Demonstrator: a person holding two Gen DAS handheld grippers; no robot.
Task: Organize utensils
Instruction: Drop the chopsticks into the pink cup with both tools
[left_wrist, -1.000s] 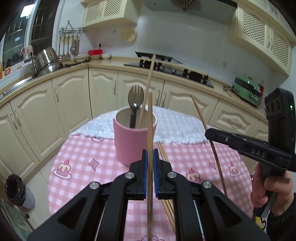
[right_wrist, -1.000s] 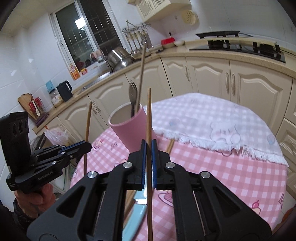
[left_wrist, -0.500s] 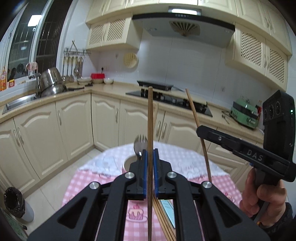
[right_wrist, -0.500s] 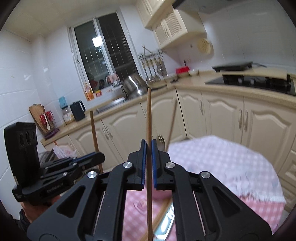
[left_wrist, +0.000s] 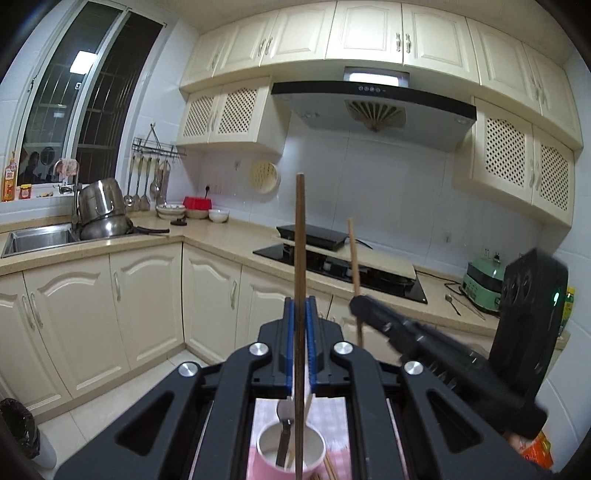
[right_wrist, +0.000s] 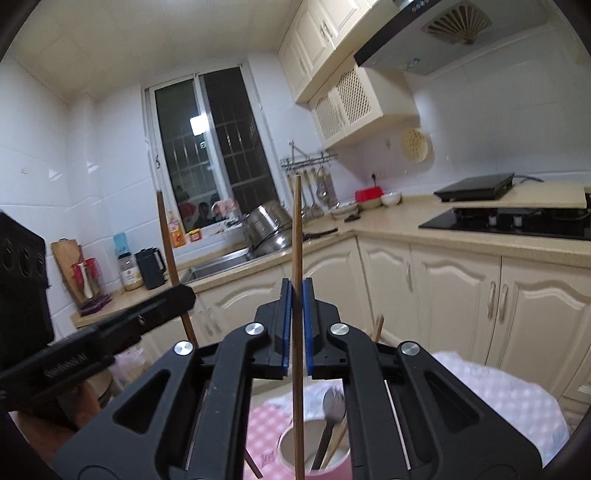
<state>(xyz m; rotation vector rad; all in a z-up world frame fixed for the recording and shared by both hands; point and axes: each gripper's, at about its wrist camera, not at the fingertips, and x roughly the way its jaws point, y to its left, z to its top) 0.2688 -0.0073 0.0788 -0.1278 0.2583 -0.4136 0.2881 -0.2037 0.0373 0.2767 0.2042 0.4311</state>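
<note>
My left gripper (left_wrist: 299, 314) is shut on a brown chopstick (left_wrist: 300, 236) held upright over a pink cup (left_wrist: 291, 452); its lower end reaches into the cup. The cup holds a metal fork (left_wrist: 284, 432) and a chopstick. My right gripper (right_wrist: 295, 295) is shut on another chopstick (right_wrist: 296, 236), also upright, with its lower end in the same cup (right_wrist: 314, 454). Each gripper shows in the other's view: the right gripper (left_wrist: 360, 304) and the left gripper (right_wrist: 186, 295).
The cup stands on a round table with a pink checked cloth (right_wrist: 267, 417) and a white lace cover (right_wrist: 517, 398). More chopsticks (left_wrist: 330, 467) lie beside the cup. Kitchen cabinets (left_wrist: 147, 310), a sink (left_wrist: 37, 236) and a hob (left_wrist: 340, 262) stand behind.
Both grippers have risen and tilted up with their chopsticks. The cup has dropped from the middle of the views to the bottom edge, below the grippers.
</note>
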